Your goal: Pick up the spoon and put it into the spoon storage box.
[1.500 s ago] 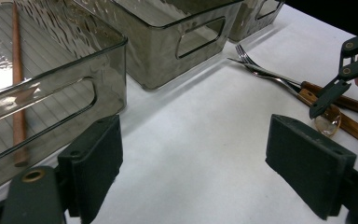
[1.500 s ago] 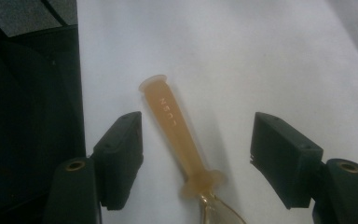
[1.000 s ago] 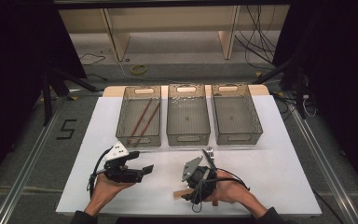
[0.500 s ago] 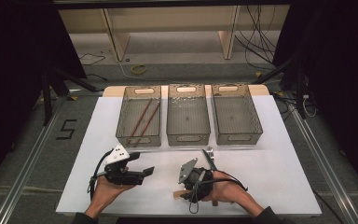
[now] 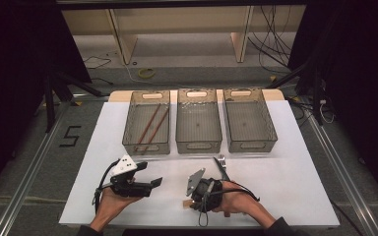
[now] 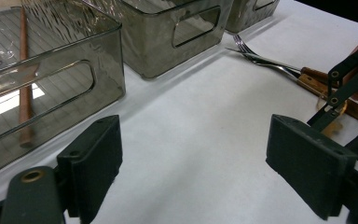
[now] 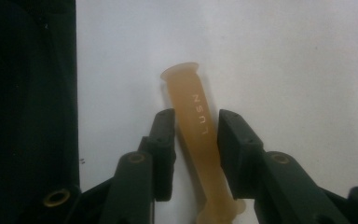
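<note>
Your left gripper (image 5: 152, 183) hovers with jaws wide apart near the worktop's front edge, free to assist. Your right gripper (image 7: 196, 140) straddles the tan handle (image 7: 196, 135) lying by the front edge, jaws close beside it, seemingly ready to lift.

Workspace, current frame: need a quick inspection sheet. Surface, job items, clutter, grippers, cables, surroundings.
Surface: white table, wooden edge at the far side.
Job's things: three smoky clear bins in a row; two brown chopsticks in the left bin, the other two look empty. Fork on the table near the right hand. Tan handle marked LUSN lying on the table.
Clutter: nothing seen.
Grippers: left gripper open, holding nothing. Right gripper straddles the tan handle; contact cannot be told.
Cables: black cable trailing from the right gripper.
Surroundings: floor cables, yellow ring, shelf legs, "5" mark.
</note>
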{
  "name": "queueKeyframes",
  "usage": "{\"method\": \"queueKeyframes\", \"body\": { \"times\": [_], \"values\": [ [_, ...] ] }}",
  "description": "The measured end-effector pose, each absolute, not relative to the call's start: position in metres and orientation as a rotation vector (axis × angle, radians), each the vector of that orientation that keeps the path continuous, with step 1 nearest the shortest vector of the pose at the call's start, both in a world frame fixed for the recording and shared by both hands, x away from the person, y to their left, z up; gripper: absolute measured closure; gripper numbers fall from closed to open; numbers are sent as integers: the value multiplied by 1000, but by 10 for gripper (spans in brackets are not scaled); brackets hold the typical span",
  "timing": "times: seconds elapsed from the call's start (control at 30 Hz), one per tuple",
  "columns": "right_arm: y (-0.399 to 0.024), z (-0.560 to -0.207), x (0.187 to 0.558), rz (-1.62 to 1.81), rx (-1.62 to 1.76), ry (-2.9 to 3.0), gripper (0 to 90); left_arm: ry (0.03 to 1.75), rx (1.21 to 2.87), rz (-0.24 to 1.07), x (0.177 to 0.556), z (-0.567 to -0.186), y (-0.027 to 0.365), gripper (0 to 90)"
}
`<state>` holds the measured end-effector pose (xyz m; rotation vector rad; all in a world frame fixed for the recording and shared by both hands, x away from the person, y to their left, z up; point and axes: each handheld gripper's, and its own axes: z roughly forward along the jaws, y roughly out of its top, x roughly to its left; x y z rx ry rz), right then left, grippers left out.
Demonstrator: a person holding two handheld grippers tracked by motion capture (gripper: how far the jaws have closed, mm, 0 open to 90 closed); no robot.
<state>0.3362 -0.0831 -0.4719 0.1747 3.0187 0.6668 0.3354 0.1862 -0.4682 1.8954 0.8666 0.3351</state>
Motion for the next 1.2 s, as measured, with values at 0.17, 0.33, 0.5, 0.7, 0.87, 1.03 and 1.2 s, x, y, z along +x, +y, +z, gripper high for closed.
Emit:
{"method": "queueKeyframes", "body": {
  "times": [0.17,0.33,0.5,0.7,0.87,1.03,1.2],
  "values": [
    [-83,-472,335,665,172,3019,743,877,1884,333,336,-469,189,178],
    [-83,-472,335,670,169,3012,751,875,1886,333,336,-470,188,178],
    [-83,-471,335,673,194,3000,756,874,1877,333,336,-470,189,178],
    [-89,-466,341,733,270,2969,758,877,1880,335,336,-471,188,178],
    [-93,-460,346,758,359,2916,760,880,1873,336,337,-471,189,178],
    [-99,-453,352,831,424,2879,760,883,1865,338,337,-471,188,178],
    [-106,-443,359,913,479,2835,760,883,1864,341,337,-471,188,178]
  ]
}}
